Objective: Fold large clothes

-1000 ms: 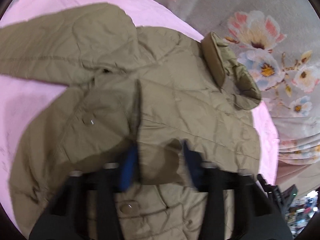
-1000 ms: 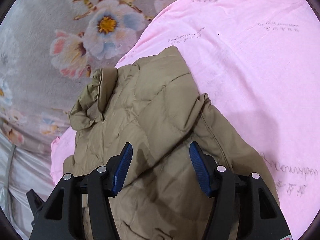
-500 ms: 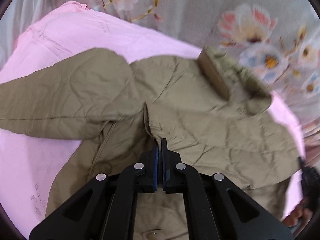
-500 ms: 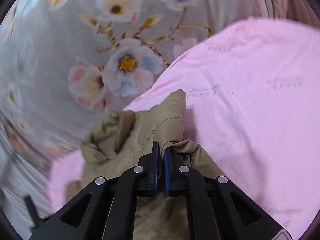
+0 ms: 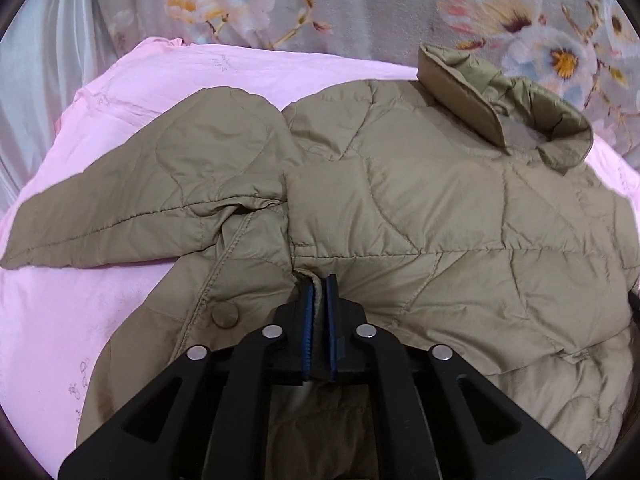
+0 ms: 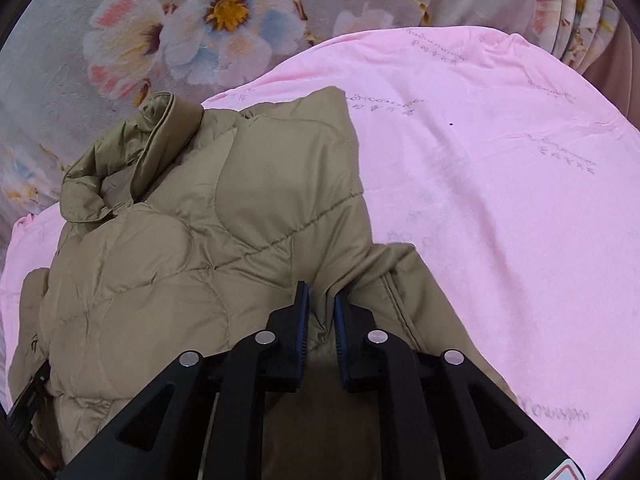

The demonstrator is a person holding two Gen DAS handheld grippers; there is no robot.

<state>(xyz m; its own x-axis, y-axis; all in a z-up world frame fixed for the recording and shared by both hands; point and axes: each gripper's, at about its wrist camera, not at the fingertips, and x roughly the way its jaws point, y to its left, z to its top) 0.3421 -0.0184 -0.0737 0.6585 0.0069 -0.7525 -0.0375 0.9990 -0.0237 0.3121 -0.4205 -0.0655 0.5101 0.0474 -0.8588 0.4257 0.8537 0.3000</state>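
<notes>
left gripper [image 5: 318, 280] pinching jacket [image 5: 440, 208] fold | right gripper [image 6: 321, 300] pinching jacket too | I'd lift both evenly, keeping the fold straight

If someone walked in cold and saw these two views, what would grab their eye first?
The tan quilted jacket spread over the pink sheet fills both views, its collar standing up at the far edge. Next, the left claw and right claw, each pinching a fold of jacket near the camera. Behind lies a grey cloth with big flowers.

pink sheet [image 5: 60, 320] (faint script printed on it), grey floral fabric [image 6: 60, 60] behind, pale curtain [image 5: 36, 60]
</notes>
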